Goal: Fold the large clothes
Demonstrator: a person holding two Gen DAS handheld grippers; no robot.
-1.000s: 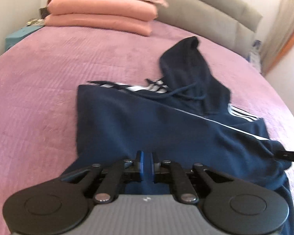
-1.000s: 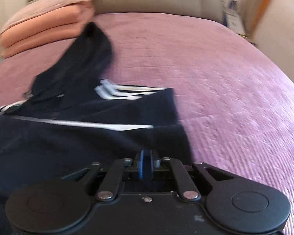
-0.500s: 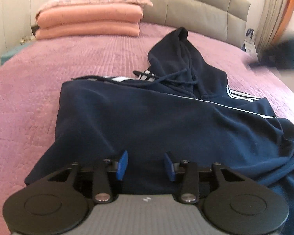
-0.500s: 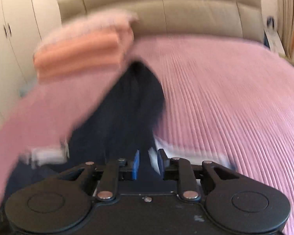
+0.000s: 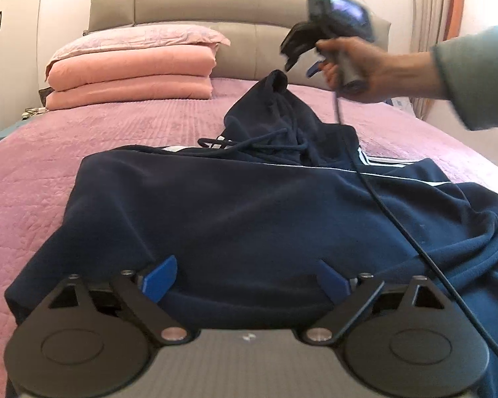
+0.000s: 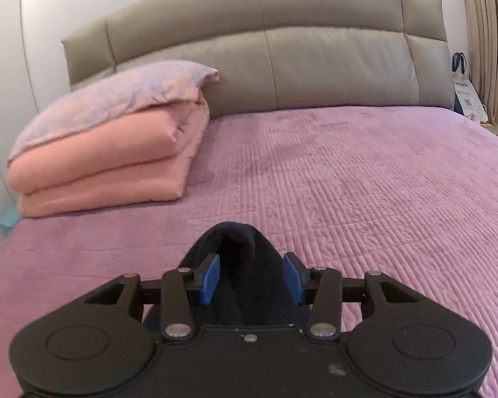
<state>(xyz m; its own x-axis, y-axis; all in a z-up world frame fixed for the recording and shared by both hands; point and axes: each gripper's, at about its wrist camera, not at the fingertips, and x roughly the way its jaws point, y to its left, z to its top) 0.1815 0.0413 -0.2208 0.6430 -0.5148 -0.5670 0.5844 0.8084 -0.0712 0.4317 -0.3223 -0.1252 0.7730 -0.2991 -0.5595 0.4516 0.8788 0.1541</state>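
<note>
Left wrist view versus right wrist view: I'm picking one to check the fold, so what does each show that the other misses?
Only the left wrist view shows the hoodie body, its drawstring, the hand holding the right tool, and its cable. Only the right wrist view shows the hood tip between that tool's opening pads, untouched. Both share the purple bedspread, pink quilt stack and headboard.

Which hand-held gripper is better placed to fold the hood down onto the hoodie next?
Right. The right hand-held gripper hangs over the hood, its tip between the opening jaws, apart from the pads. The left hand-held gripper, jaws also opening, sits at the hoodie hem, far from the hood.
</note>
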